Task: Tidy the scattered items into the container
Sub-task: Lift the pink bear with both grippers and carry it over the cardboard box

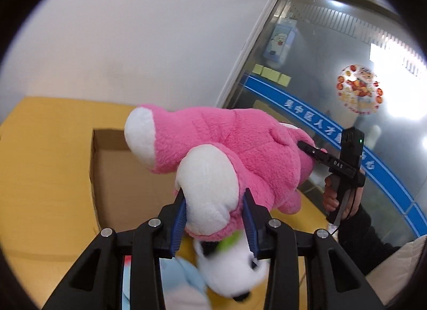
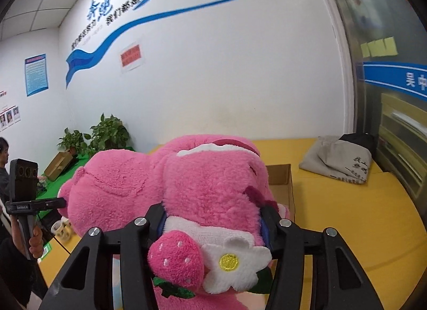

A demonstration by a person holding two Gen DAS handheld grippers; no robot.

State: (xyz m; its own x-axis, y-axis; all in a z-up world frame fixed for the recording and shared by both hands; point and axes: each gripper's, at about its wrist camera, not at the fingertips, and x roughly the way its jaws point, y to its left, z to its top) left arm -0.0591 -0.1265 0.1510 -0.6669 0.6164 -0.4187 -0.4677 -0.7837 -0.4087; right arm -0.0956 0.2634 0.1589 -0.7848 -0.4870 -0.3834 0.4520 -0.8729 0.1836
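Pink plush bear (image 1: pixel 213 144) aloft just above open cardboard box (image 1: pixel 120 176), not yet inside. Left claw (image 1: pixel 214 219) pinches white foot; right claw (image 2: pixel 213 219) pinches head. Box interior mostly hidden. White plush (image 1: pixel 229 270) below bear remains out.

A large pink plush bear (image 2: pixel 186 184) is held aloft between the fingers of the right gripper (image 2: pixel 213 219), whose pads are pressed into its fur on either side, while a plush strawberry (image 2: pixel 176 262) and white flower (image 2: pixel 234 264) on the toy are seen at the jaws' base. The left gripper (image 2: pixel 57 203) is seen at the bear's far side, gripped by a hand (image 2: pixel 36 243) at the frame's left edge. An open cardboard box (image 2: pixel 283 176) is partly hidden behind the toy on a yellow surface (image 2: pixel 347 216), where a folded grey bag (image 2: pixel 339 160) is laid near the glass door (image 2: pixel 395 96). Potted plants (image 2: pixel 106 133) are lined up along the white wall (image 2: pixel 226 69)
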